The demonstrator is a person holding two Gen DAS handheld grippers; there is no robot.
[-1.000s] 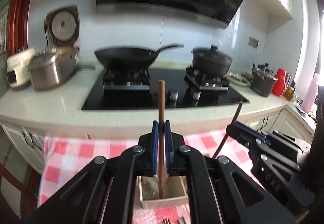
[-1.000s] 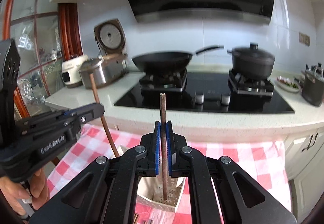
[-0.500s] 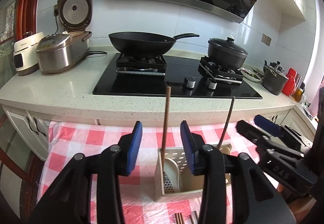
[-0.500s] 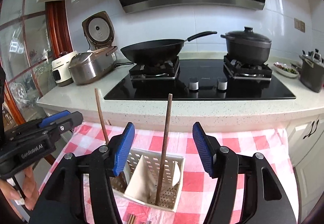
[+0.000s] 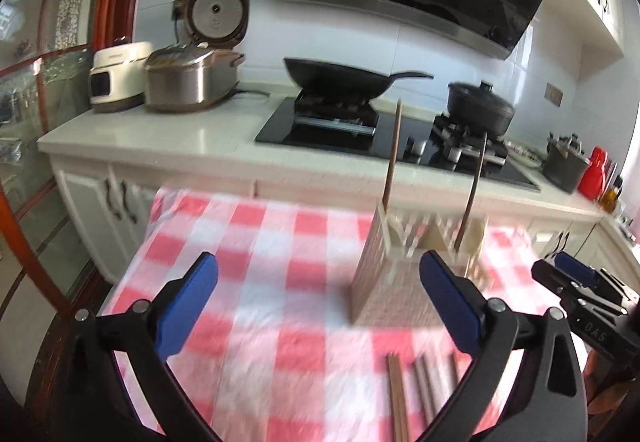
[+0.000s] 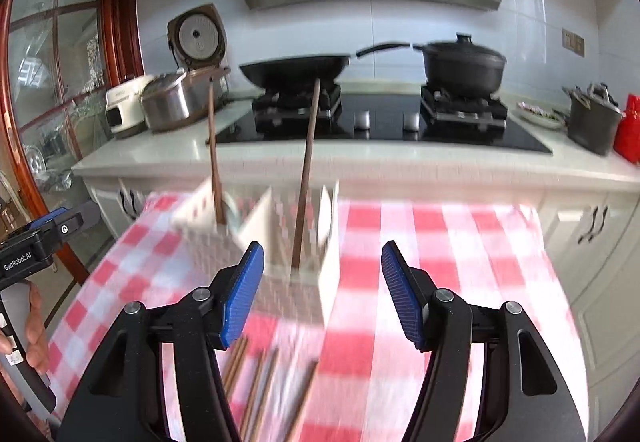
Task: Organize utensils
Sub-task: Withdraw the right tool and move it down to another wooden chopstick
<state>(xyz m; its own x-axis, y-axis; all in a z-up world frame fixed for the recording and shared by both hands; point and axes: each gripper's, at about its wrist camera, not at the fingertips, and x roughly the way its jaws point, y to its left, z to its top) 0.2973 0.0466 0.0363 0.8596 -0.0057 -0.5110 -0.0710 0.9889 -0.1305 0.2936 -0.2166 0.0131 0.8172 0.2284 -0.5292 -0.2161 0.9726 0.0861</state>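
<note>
Both grippers stood open and empty, left gripper (image 5: 318, 308) having just spread wide; right gripper (image 6: 322, 292) had opened earlier and then held. Two chopsticks (image 6: 306, 178) stood in separate compartments of the white utensil caddy (image 6: 296, 254) on the checked tablecloth (image 5: 256, 266). Roughly four or five loose chopsticks (image 6: 256, 390) lay before it, count blurred. Judged risk: a low reach could clip the caddy and tip it, or scatter the loose chopsticks.

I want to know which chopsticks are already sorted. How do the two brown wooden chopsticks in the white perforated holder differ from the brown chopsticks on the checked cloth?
The two brown wooden chopsticks in the holder stand nearly upright; the brown chopsticks on the cloth lie flat. The standing two are apart, in different compartments of the white perforated holder; the lying ones are grouped side by side in front of it. Both groups look alike: thin, brown, and touched by no gripper.
</note>
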